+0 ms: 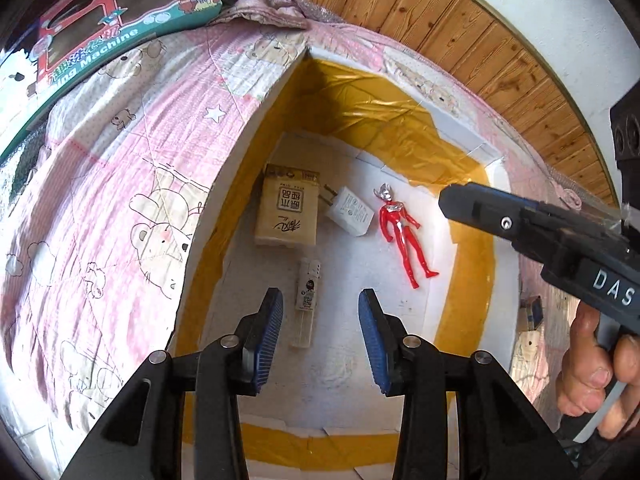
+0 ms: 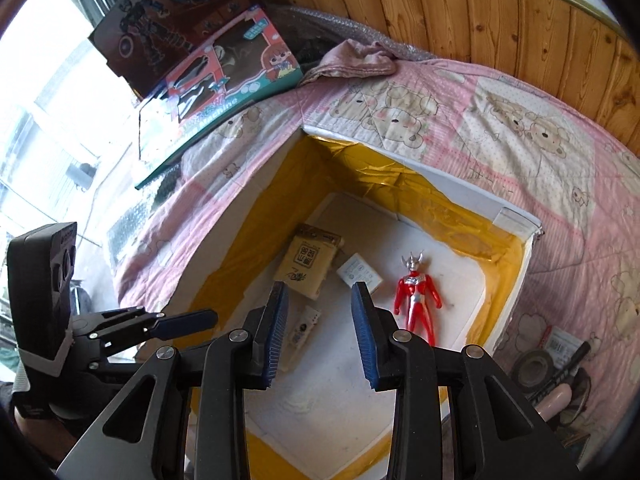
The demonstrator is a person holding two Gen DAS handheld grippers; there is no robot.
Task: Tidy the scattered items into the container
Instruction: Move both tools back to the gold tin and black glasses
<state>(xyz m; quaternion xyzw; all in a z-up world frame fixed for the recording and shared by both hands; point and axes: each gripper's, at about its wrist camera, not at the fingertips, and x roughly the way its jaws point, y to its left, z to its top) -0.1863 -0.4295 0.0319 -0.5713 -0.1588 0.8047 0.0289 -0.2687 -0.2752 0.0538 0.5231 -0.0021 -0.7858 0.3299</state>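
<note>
1. The container (image 1: 466, 292) is a white foam box with yellow tape along its walls, sunk into a pink bear-print quilt (image 1: 120, 184) on a bed.
2. On the container's white floor lie four things: a tan tissue pack (image 1: 288, 212), a white plug charger (image 1: 347, 211) just beside it, a red and silver toy figure (image 1: 402, 232) face up to the right of the charger, and a pale slim tube (image 1: 306, 304) below the tissue pack.
3. The left tongs (image 1: 320, 332) hang over the container with both blue pads apart and nothing between them; the tube shows in the gap, lower down on the floor.
4. The right tongs (image 2: 320, 328) are likewise spread wide and empty, poised above the box between the tube and the toy figure.
5. In the left wrist view a hand (image 1: 596, 376) grips the handle of the right tool at the right edge.
6. Outside the container, on the quilt at its right, lie a roll of dark tape (image 2: 534, 364), a black marker (image 2: 570, 364) and a small printed packet (image 2: 562, 342).
7. A colourful toy box (image 2: 236, 80) rests on the quilt at the far left, beside a wood-panelled wall (image 2: 500, 12).
</note>
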